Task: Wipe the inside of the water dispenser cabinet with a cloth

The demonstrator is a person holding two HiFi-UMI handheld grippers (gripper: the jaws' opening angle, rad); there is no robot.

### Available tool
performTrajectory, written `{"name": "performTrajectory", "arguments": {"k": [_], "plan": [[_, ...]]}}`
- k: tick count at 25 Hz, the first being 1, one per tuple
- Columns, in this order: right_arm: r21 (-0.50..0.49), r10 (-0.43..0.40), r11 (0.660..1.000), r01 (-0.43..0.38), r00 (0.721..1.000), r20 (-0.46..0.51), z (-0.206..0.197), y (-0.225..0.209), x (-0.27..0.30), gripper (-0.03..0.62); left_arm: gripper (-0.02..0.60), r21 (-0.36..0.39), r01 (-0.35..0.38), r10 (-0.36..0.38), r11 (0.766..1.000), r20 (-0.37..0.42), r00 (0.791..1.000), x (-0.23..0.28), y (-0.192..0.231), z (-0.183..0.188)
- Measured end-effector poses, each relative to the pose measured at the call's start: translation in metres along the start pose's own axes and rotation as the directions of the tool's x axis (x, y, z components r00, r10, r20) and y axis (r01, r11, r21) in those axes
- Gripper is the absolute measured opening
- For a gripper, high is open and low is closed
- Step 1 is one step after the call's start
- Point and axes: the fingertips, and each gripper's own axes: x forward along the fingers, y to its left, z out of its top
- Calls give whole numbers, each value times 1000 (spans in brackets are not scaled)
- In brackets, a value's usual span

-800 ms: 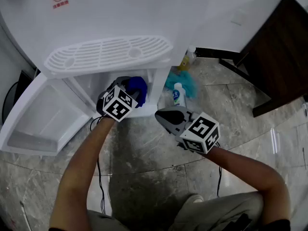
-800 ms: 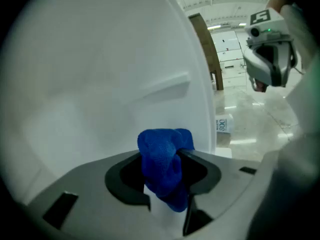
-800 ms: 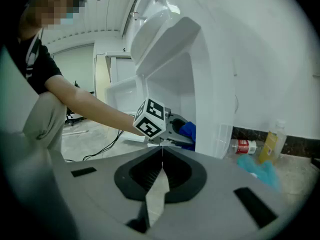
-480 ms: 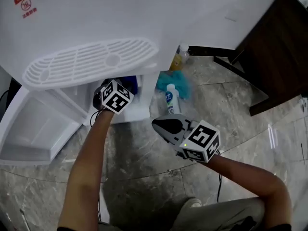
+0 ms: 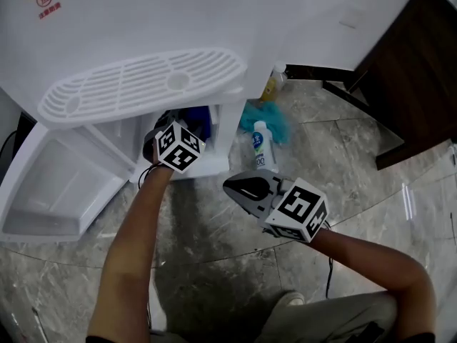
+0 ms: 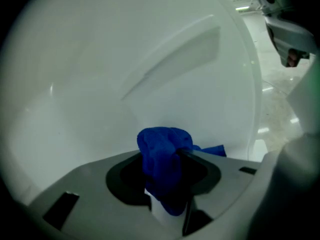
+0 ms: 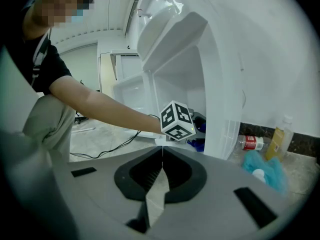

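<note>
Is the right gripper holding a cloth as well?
No, the jaws of the right gripper are shut together with nothing between them; only the left gripper clamps the blue cloth.

Crumpled blue cloth (image 5: 202, 123): from the head view, mostly hidden behind left gripper (image 6: 169, 176) and white water dispenser cabinet (image 5: 230, 131) wall.
White plastic bottle (image 5: 261, 148): label print too small to read.
Dark wooden furniture (image 5: 407, 70): cut off by right picture edge.
</note>
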Motion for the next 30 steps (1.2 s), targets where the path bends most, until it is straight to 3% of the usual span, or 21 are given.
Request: {"name": "performTrajectory", "arguments": {"k": [4, 7, 10, 13, 15, 18, 20, 23, 27, 30], "plan": [[6, 8, 1000, -8, 1000, 6, 0, 4, -4, -2, 163, 43, -15, 16, 999, -31, 999, 6, 5, -1], [17, 3, 1000, -3, 1000, -3, -7, 1, -11, -2, 162, 3, -47, 47, 999, -59, 997, 16, 18, -3], [27, 8, 1000, -7, 1000, -25, -18, 4, -14, -2, 161, -24, -33, 31, 999, -87, 996, 20, 22, -5], [38, 13, 999, -11, 999, -37, -22, 6, -12, -2, 161, -35, -49, 46, 998, -76, 996, 17, 17, -3], [30, 30, 999, -29, 999, -29, -18, 9, -6, -2, 161, -83, -17, 13, 996, -49, 999, 11, 10, -4], [-1, 61, 998, -61, 998, -23, -11, 17, 2, -2, 160, -151, 92, -96, 984, -23, 995, 2, -5, -6], [-17, 77, 997, -78, 997, -27, -10, 23, 3, -2, 161, -111, 111, -113, 988, -19, 993, 1, -9, -6], [-17, 88, 996, -89, 995, -39, -16, 29, 0, -2, 161, -65, 52, -53, 997, -24, 998, 10, 3, -6], [-3, 81, 997, -82, 994, -69, -29, 28, -8, -2, 156, -207, -11, -5, 978, -79, 997, 23, 21, -8], [4, 69, 998, -69, 995, -73, -31, 24, -11, -2, 155, -272, -6, -9, 962, -54, 998, 21, 20, -8]]}}
